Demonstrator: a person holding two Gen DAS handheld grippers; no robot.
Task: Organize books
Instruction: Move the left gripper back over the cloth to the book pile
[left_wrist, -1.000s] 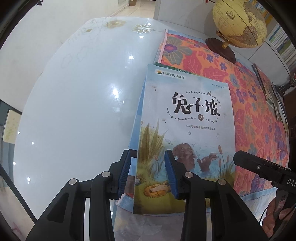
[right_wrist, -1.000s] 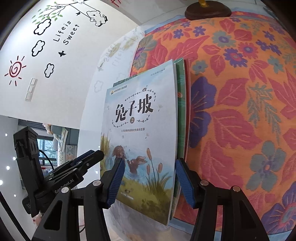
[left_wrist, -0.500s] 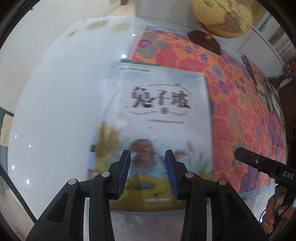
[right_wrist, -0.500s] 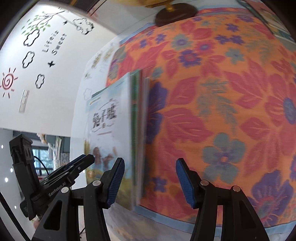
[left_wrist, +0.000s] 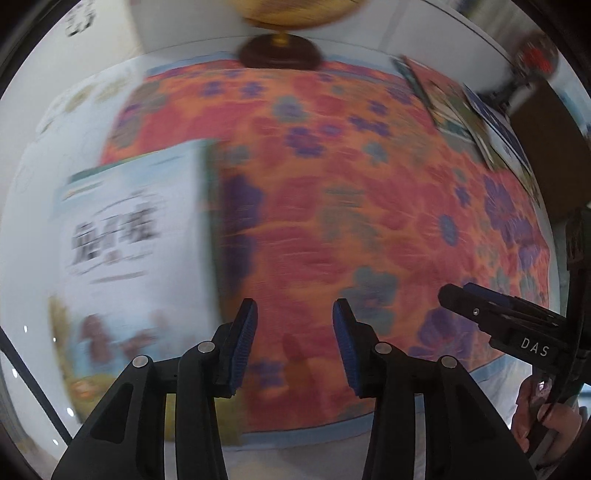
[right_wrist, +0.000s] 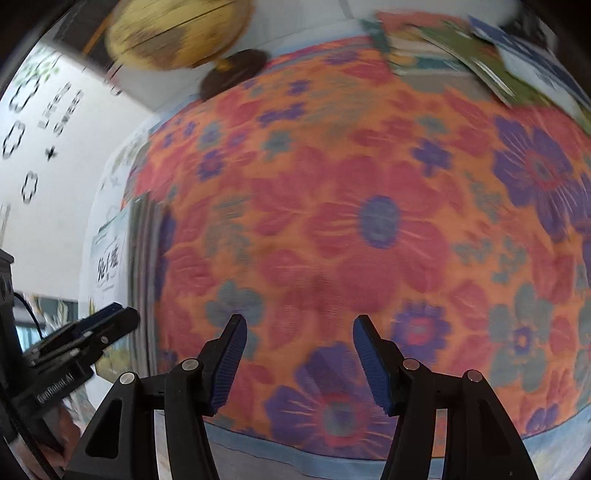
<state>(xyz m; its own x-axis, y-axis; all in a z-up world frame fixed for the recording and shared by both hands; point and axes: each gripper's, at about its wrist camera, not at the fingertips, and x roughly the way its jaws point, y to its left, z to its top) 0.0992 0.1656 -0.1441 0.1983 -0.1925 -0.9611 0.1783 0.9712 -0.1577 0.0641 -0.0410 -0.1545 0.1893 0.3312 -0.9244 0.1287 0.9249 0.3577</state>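
A stack of books (left_wrist: 133, 258), topped by a pale blue picture book, lies at the left edge of the orange floral mat (left_wrist: 351, 177), blurred by motion. My left gripper (left_wrist: 293, 332) hangs over the mat to the right of the stack. Its jaws are opening, with nothing between them. My right gripper (right_wrist: 299, 354) is open and empty over the middle of the mat (right_wrist: 369, 147). It shows at the right of the left wrist view (left_wrist: 498, 317). The stack (right_wrist: 110, 258) appears far left in the right wrist view. Several loose books (right_wrist: 461, 48) lie at the mat's far right corner.
A yellow globe (right_wrist: 173, 33) on a dark round base (left_wrist: 280, 51) stands at the back edge of the mat. The glossy white table (left_wrist: 33, 221) runs on to the left of the stack. A hand (left_wrist: 546, 417) holds the right gripper's handle.
Both grippers have swept right, away from the book stack that sat between their jaws. The stack stays behind at the mat's left edge.
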